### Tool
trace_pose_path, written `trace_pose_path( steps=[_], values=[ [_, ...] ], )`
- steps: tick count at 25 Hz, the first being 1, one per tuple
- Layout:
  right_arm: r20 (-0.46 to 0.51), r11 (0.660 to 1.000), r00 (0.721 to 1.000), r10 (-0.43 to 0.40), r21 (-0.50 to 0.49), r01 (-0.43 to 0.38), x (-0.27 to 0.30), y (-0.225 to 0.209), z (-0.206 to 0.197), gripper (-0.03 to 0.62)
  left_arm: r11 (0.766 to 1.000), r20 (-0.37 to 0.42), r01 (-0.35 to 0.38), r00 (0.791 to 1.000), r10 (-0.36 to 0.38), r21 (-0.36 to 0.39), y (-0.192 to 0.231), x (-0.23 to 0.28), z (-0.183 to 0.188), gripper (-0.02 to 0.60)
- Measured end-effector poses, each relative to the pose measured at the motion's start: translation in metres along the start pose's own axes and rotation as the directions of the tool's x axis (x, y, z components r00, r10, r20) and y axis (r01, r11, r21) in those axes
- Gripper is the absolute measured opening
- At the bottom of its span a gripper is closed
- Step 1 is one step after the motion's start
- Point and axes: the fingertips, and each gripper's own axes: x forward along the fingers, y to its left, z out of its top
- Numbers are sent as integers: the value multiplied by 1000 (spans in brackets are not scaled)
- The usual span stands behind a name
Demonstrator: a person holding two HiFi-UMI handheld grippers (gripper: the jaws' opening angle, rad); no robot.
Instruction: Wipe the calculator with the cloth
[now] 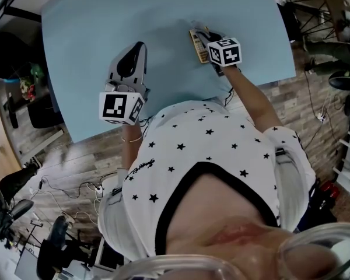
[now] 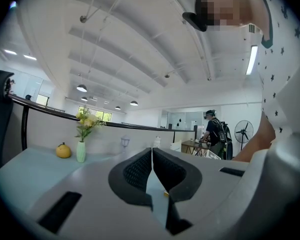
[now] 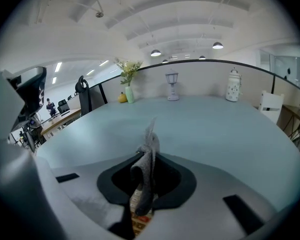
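One calculator (image 1: 196, 45), one cloth (image 3: 146, 176) pinched in right gripper (image 3: 149, 156)

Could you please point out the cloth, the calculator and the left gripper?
cloth (image 3: 148, 166): right gripper view, grey fold between the jaws.
calculator (image 1: 196, 44): head view, its exposed left edge.
left gripper (image 2: 152, 151): left gripper view, where its closed fingertips meet.

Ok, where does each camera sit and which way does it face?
Head view: on the head, steeply down at the table, both hand-held grippers, the starred shirt.
Left gripper view: on the left hand-held gripper, looking along shut jaws across the table; shirt and arm at right.
Right gripper view: on the right hand-held gripper, jaws clamping the cloth above the calculator; no body shows.
Both gripper views show the vase and yellow fruit.
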Motion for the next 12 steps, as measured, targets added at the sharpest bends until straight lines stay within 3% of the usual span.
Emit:
trace_pose_path(
  steps=[12],
  values=[
    [10, 994, 996, -92, 67, 91, -14, -43, -6, 48, 1000, 4, -5, 1000, 5, 9, -9, 1, 2, 32]
  ],
)
